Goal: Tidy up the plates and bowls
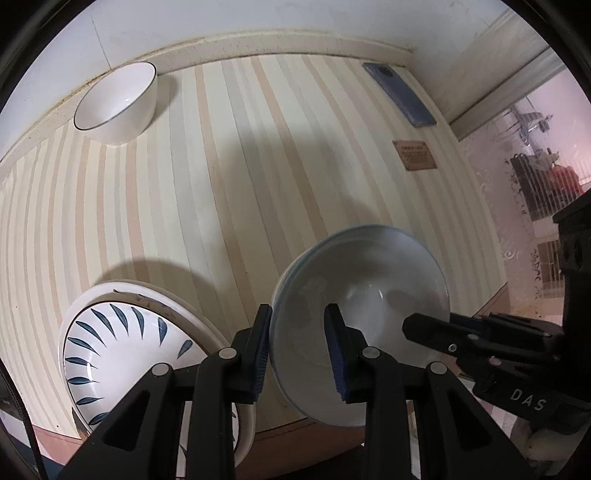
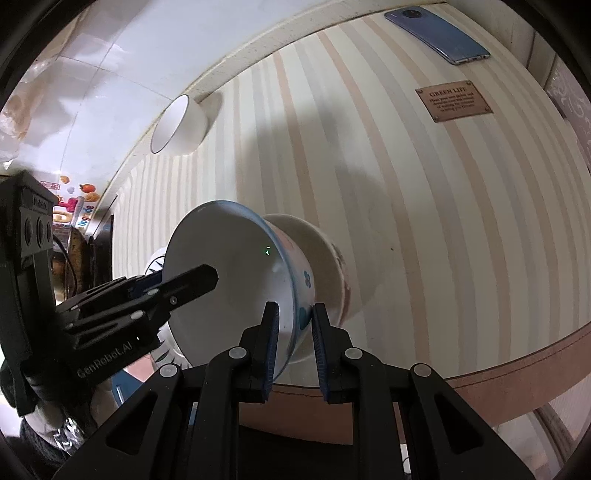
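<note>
A white bowl with a blue rim and blue flowers (image 1: 369, 295) (image 2: 229, 266) is gripped on two sides. My left gripper (image 1: 298, 310) is shut on its left rim, one pad inside and one outside; it reaches in from the left in the right wrist view (image 2: 207, 273). My right gripper (image 2: 295, 308) is shut on the opposite wall and enters from the right in the left wrist view (image 1: 417, 325). A second bowl (image 2: 328, 258) is nested under the first. A stack of plates with blue leaves (image 1: 110, 339) lies left of it. A white bowl with a dark rim (image 1: 118, 103) (image 2: 181, 125) stands at the back.
The striped table (image 1: 240, 184) has a raised back ledge and a brown front edge (image 2: 517, 354) close to the bowls. A blue phone (image 1: 399, 94) (image 2: 439, 33) and a brown label (image 1: 415, 155) (image 2: 454, 105) lie at the far right.
</note>
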Tool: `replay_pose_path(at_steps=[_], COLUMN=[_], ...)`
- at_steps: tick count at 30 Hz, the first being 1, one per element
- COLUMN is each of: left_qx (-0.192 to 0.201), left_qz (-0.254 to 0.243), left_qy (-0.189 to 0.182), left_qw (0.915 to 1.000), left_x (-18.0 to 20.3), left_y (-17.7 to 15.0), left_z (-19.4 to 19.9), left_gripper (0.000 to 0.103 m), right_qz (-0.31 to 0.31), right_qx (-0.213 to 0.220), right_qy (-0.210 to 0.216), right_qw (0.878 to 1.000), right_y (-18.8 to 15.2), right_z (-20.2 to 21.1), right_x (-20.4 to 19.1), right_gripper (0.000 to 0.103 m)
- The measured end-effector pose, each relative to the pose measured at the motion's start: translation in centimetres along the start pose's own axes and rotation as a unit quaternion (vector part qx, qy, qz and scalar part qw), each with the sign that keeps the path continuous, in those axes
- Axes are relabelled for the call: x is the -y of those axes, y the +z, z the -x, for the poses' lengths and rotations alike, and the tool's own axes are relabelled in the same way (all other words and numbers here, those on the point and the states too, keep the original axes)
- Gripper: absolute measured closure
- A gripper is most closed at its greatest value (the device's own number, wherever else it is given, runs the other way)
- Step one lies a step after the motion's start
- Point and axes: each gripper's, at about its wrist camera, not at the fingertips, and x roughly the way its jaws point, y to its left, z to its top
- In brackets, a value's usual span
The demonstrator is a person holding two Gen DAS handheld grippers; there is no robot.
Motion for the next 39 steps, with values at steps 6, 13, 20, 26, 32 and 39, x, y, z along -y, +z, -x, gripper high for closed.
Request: replay_pose_path(at_steps=[6, 13, 20, 26, 32, 39], left_qx=[-0.005, -0.011, -0.011, -0.009, 0.069, 0.122], left_qz=[-0.011, -0.013, -0.012, 0.0, 0.034, 0.143], left_qy=[0.011, 0.017, 0.022, 0.014, 0.006, 0.015], left_qw=[0.9999, 0.9997, 0.9996, 0.9999, 0.997, 0.9821], left_x=[0.3, 0.8, 0.8, 0.2, -2.5, -12.0], left_y=[-0.1, -0.1, -0.1, -0.5, 0.1, 5.9], left_z=[-0.6, -1.3, -1.5, -0.7, 5.4, 8.3], left_gripper=[0.077, 0.077, 0.077, 0.077, 0.071, 0.07], right_qz=[0.004, 0.006, 0.001, -0.004, -0.012, 0.004], right_qx=[-0.001, -0.009, -0.016, -0.023, -0.001, 0.024], right_qy=[-0.015, -0.026, -0.033, -0.031, -0.016, 0.053], right_qw=[1.0, 1.0, 0.999, 0.999, 1.0, 0.998], right_y=[0.3, 0.7, 0.6, 0.6, 1.9, 9.1], right_z=[-0.4, -0.8, -1.2, -1.0, 2.5, 3.2], right_x=[-0.1, -0.4, 0.1, 0.0, -0.4, -4.5], right_gripper=[0.083, 0.083, 0.083, 0.083, 0.079, 0.045])
